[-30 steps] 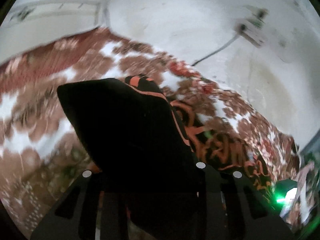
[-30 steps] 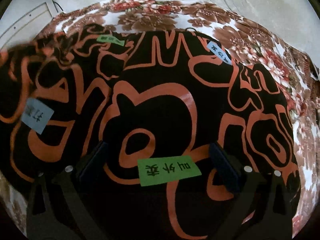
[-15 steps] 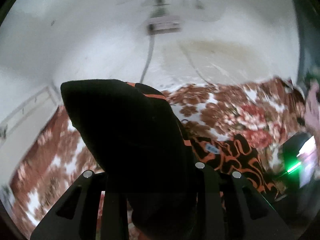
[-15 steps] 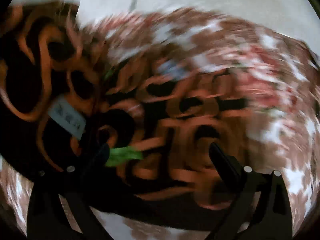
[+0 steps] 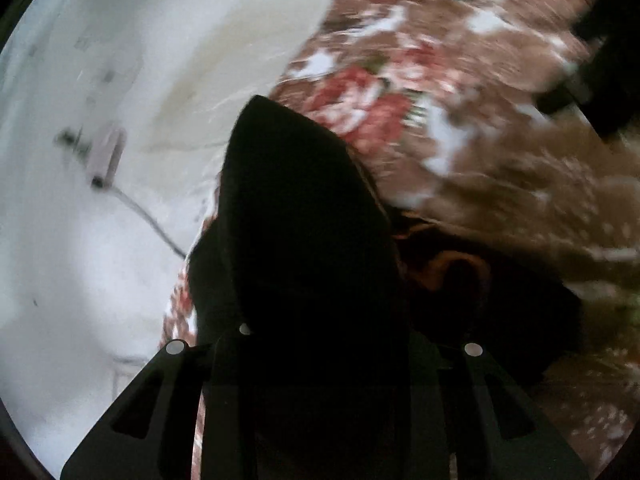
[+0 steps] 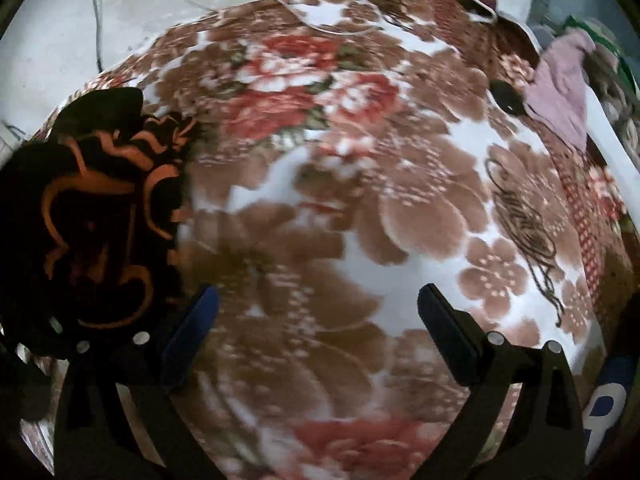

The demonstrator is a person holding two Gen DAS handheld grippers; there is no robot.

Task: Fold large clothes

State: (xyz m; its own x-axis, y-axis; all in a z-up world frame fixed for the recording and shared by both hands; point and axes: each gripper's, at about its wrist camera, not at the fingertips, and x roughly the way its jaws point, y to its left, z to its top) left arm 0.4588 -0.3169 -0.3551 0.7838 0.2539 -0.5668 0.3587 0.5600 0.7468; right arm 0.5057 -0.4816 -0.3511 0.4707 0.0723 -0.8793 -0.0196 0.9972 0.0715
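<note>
The left gripper [image 5: 320, 344] is clamped on a bunched fold of the black garment with orange lettering [image 5: 304, 220], which rises at frame centre. The right gripper [image 6: 318, 320] stands apart, empty over the floral blanket [image 6: 360, 168]; the garment [image 6: 96, 216] lies at that frame's left. I judge the carried edge should be drawn taut, laid square, then released.
</note>
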